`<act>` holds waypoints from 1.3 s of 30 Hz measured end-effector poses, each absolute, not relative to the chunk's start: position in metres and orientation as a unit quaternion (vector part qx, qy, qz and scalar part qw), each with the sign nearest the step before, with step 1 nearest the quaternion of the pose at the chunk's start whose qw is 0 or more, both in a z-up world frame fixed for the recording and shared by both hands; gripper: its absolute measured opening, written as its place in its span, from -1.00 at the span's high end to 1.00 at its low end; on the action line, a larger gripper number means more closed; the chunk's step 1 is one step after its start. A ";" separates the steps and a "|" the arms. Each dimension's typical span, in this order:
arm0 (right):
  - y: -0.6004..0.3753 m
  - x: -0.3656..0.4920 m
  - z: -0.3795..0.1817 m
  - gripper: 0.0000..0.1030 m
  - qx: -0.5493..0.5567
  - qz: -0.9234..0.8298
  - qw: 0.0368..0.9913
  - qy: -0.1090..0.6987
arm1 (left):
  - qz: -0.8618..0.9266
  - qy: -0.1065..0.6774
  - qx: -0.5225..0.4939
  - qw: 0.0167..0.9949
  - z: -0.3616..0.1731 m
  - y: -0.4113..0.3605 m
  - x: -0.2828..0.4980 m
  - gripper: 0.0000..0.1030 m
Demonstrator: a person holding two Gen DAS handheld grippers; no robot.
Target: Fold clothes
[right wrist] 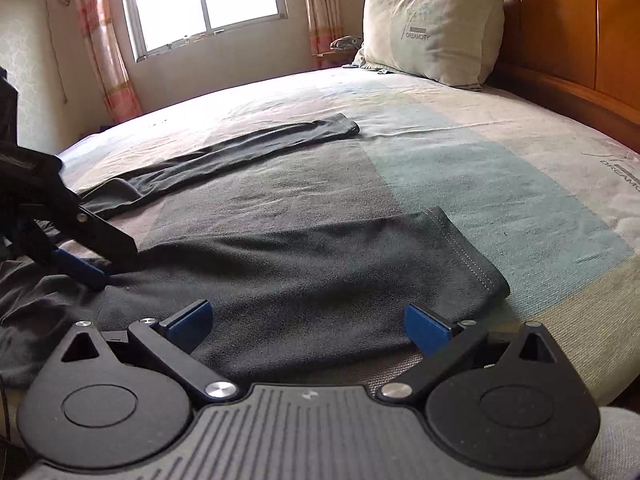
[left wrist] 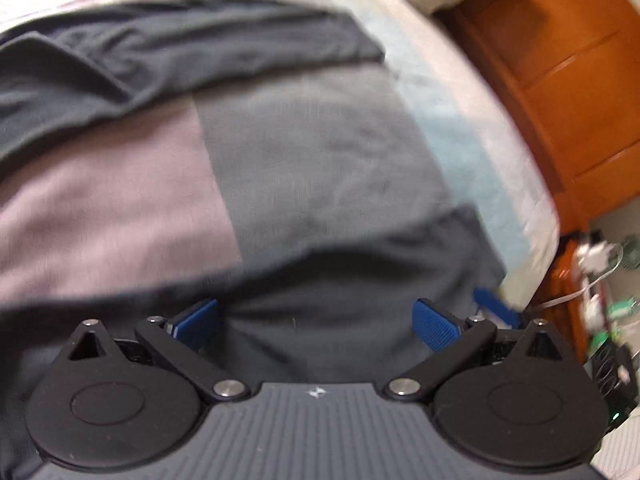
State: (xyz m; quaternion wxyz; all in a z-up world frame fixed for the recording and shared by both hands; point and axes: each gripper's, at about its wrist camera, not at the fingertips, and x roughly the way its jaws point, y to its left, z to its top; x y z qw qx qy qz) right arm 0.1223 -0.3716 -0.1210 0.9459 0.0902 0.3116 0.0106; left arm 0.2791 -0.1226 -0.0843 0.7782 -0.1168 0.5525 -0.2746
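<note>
So the dark grey trousers (right wrist: 304, 264) are spread on the bed (right wrist: 500, 168), one leg lying along the near edge with its stitched hem toward the headboard (right wrist: 560, 40) end, the other leg stretching further in toward the window side. The right gripper (right wrist: 308, 324) hovers low over that near leg, jaws wide, holding nothing. The left gripper (left wrist: 316, 320) is wide too, directly above dark fabric, though its view is blurry.

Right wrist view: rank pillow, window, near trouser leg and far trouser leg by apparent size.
1. Near trouser leg, though closeness to the camera inflates it.
2. Window and pillow: look alike, unranked.
3. Far trouser leg.
</note>
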 end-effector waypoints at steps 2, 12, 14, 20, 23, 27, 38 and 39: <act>-0.372 0.122 -0.121 -1.00 0.090 0.011 0.946 0.312 | -0.246 0.531 -0.111 0.803 -0.075 -0.114 0.286 -0.98; -0.368 0.122 -0.121 -1.00 0.082 0.008 0.946 0.314 | -0.257 0.565 -0.065 0.781 -0.080 -0.103 0.259 -0.98; -0.367 0.122 -0.122 -1.00 0.078 0.007 0.946 0.315 | -0.230 0.537 -0.045 0.810 -0.085 -0.095 0.265 -0.98; -0.367 0.123 -0.122 -1.00 0.078 0.006 0.946 0.315 | -0.205 0.516 -0.112 0.824 -0.079 -0.072 0.278 -0.98; -0.367 0.123 -0.122 -1.00 0.076 0.006 0.946 0.316 | -0.256 0.516 -0.135 0.807 -0.067 -0.077 0.265 -0.98; -0.366 0.122 -0.122 -1.00 0.069 0.005 0.946 0.317 | -0.281 0.540 -0.118 0.785 -0.073 -0.096 0.259 -0.98; -0.367 0.123 -0.122 -1.00 0.075 0.008 0.946 0.317 | -0.233 0.515 -0.104 0.818 -0.086 -0.106 0.278 -0.96; -0.368 0.123 -0.122 -1.00 0.077 0.009 0.945 0.317 | -0.233 0.513 -0.105 0.820 -0.081 -0.105 0.277 -0.96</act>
